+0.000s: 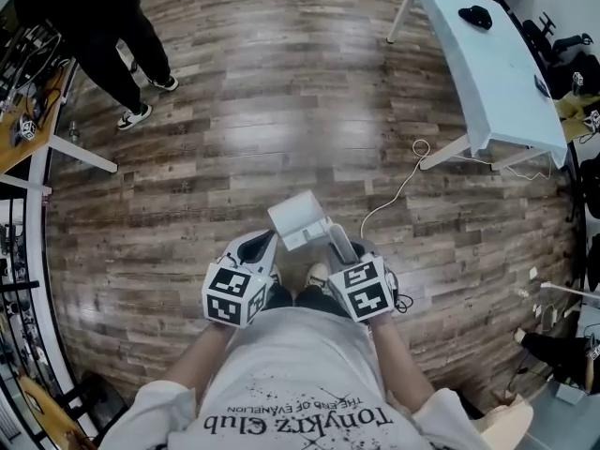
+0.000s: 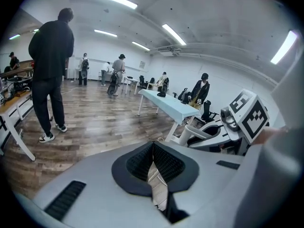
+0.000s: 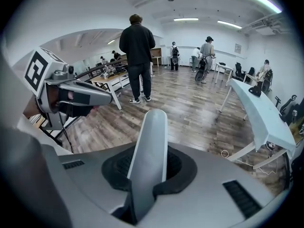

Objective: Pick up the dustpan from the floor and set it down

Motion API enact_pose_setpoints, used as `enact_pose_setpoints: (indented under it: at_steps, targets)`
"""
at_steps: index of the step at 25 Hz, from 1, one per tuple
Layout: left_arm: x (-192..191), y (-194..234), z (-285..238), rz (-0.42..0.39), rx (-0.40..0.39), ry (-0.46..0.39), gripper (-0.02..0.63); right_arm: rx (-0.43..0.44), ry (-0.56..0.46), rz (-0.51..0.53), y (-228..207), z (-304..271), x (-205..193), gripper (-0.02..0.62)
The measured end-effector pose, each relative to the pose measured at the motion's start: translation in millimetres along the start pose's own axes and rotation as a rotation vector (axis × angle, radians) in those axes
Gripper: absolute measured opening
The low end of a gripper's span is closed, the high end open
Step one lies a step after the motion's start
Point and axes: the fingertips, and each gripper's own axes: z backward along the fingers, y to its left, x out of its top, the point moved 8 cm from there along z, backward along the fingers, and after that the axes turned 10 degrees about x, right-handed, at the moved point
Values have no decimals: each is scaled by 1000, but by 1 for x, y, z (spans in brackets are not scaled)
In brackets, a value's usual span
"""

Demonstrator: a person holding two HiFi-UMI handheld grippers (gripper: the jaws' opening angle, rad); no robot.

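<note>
Right gripper (image 3: pixel 148 167) clamps the dustpan (image 1: pixel 298 219) — left gripper (image 2: pixel 153 163) (seemingly empty) closed.

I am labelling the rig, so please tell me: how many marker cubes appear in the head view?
2. One marker cube is on the left gripper, the other on the right gripper, which holds the dustpan. None seems hidden.

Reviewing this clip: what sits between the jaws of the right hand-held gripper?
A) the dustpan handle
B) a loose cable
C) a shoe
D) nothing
A: the right gripper view shows the pale dustpan handle running up between the closed jaws of the right hand-held gripper.
</note>
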Motion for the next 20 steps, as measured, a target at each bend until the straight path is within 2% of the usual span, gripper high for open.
enact_pose_setpoints:
  at_steps: [11, 20]
  targets:
    - [-10, -10, 11, -14, 0, -5, 23, 30, -25, 44, 8, 24, 14, 74]
    - [-6, -11, 19, 6, 21, -48, 23, 46, -23, 72, 15, 27, 18, 74]
